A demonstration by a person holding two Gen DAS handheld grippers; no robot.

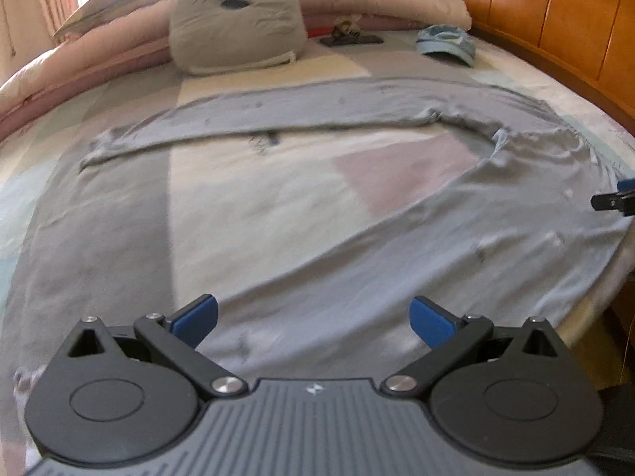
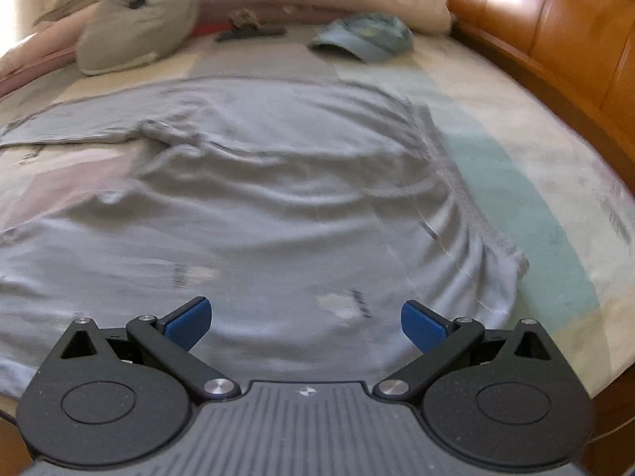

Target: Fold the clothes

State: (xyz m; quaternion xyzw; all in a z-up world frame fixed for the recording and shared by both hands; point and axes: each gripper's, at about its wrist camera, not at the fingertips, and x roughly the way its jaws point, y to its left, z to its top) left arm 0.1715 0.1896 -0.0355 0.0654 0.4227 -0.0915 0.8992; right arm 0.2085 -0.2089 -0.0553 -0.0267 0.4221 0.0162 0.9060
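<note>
Grey long-sleeved cotton garment (image 1: 357, 238) spread flat on pastel patchwork bedsheet (image 1: 246, 182), filling centre of both frames; one sleeve stretched across upper middle of left view; left gripper (image 1: 313, 317) at bottom centre, blue-padded fingers (image 1: 196, 319) spread wide, holding nothing; right gripper (image 2: 306, 319) likewise spread, empty, above garment body; grey cushion (image 1: 234, 23) upper left; pale blue cap (image 1: 446, 43) upper right; orange wooden headboard (image 1: 555, 12) far right.

The right gripper (image 2: 306, 319), jaws spread wide, hovers over grey trousers (image 2: 278, 198) spread on the bed (image 2: 555, 198), a cap (image 2: 365, 37) beyond.
</note>
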